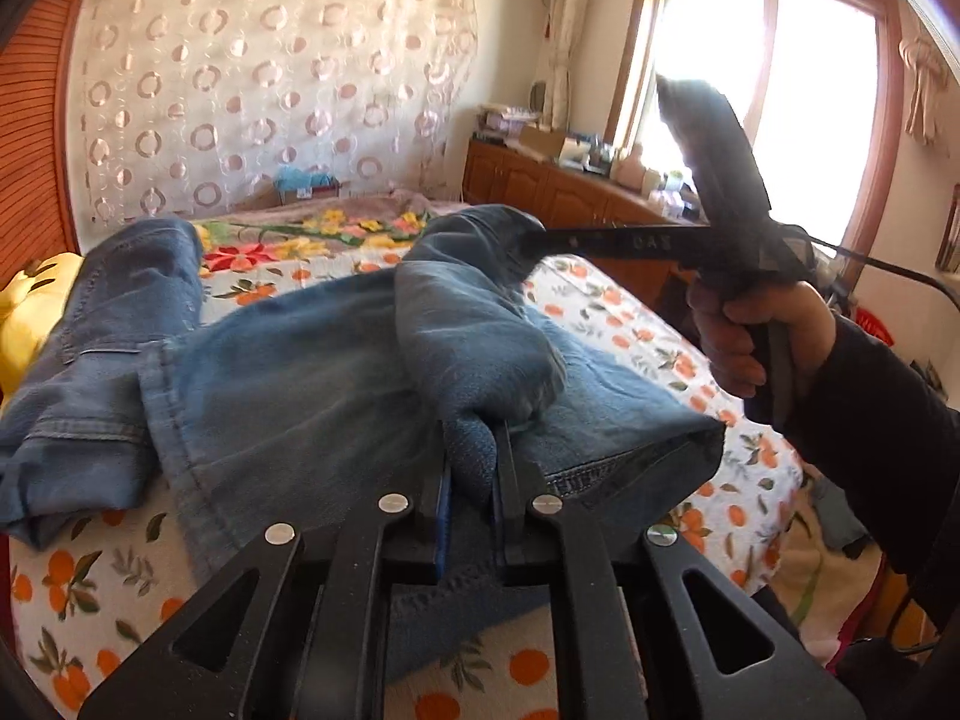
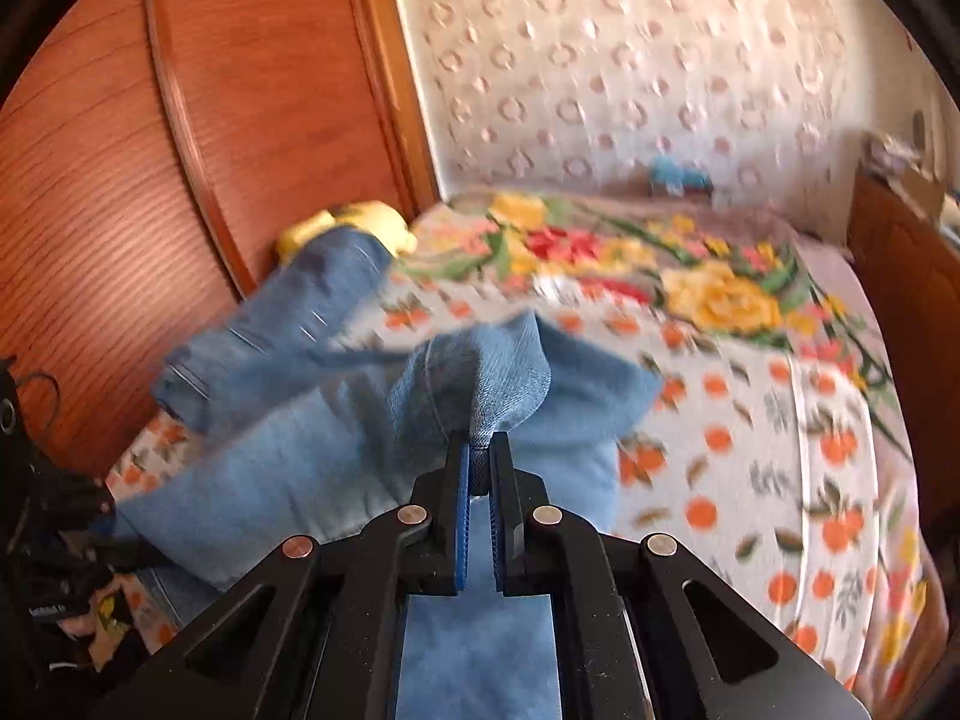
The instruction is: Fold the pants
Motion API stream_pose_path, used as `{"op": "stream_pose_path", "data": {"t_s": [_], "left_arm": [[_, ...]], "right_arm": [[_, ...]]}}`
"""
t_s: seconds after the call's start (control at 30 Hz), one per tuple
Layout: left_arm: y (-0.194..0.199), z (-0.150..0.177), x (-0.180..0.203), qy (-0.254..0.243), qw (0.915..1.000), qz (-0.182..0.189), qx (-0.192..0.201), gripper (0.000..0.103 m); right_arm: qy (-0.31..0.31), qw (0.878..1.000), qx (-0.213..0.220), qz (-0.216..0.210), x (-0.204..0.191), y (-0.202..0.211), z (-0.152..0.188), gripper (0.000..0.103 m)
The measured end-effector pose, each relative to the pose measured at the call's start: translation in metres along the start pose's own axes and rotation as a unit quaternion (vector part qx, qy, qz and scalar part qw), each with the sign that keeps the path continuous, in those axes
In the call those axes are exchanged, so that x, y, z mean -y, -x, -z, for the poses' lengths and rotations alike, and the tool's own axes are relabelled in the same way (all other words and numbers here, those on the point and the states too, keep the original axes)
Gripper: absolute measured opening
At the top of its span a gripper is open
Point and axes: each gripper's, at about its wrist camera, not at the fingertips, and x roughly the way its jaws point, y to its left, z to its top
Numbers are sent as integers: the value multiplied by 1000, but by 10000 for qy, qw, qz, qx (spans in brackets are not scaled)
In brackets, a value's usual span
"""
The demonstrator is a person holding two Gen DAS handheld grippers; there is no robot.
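Closest to the left wrist camera, the left gripper (image 1: 477, 450) is clamped tight on a bunched fold of the faded blue denim pants (image 1: 288, 372), which lie on the orange-print white bedsheet (image 1: 72, 588). The pants' long axis runs left to right across the bed, waistband end lying leftward. Farther off, the right gripper (image 2: 478, 461) is pinched on a lifted denim fold, before a circle-patterned sheer curtain (image 1: 270, 78).

bed (image 1: 606, 312): orange-print sheet | behind bed: circle-pattern curtain (image 1: 270, 84) | right of bed: wooden cabinets (image 1: 540, 180), bright window (image 1: 774, 90) | left of bed: wooden wardrobe (image 2: 120, 150)
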Motion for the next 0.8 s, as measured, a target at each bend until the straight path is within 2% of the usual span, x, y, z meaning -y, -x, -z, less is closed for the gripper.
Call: {"op": "stream_pose_path", "data": {"t_s": [0.1, 0.2, 0.33, 0.37, 0.4, 0.43, 0.5, 0.57, 0.67, 0.8], "left_arm": [[18, 8, -8, 131, 9999, -33, 95, 11], [24, 18, -21, 252, 9996, -126, 31, 11], [22, 30, -34, 335, 9986, -373, -169, 16], [23, 32, -39, 396, 9982, -394, -207, 19], [24, 35, -42, 440, 9978, -432, -223, 21], [25, 36, -45, 460, 9975, -493, -225, 25], [29, 38, -49, 490, 9965, -645, -186, 32], [34, 37, -51, 518, 9964, -655, -114, 45], [37, 35, -48, 493, 9969, -613, -10, 47], [31, 27, -31, 186, 9987, -463, 35, 47]], "right_arm": [[261, 9993, 188, -210, -30, 0, -14, 5], [487, 9976, 249, -431, -61, -5, -26, 5], [659, 9957, 66, -645, -90, -31, -38, 6], [649, 9954, -16, -708, -95, -38, -39, 7], [639, 9952, -75, -741, -98, -42, -39, 13], [636, 9953, -102, -719, -91, -46, -40, 21], [646, 9957, -106, -661, -74, -49, -44, 29], [656, 9965, -95, -503, -69, -44, -39, 33], [616, 9978, -86, -229, -62, -31, -23, 40], [456, 9986, -118, 247, -49, -10, 7, 46]]}}
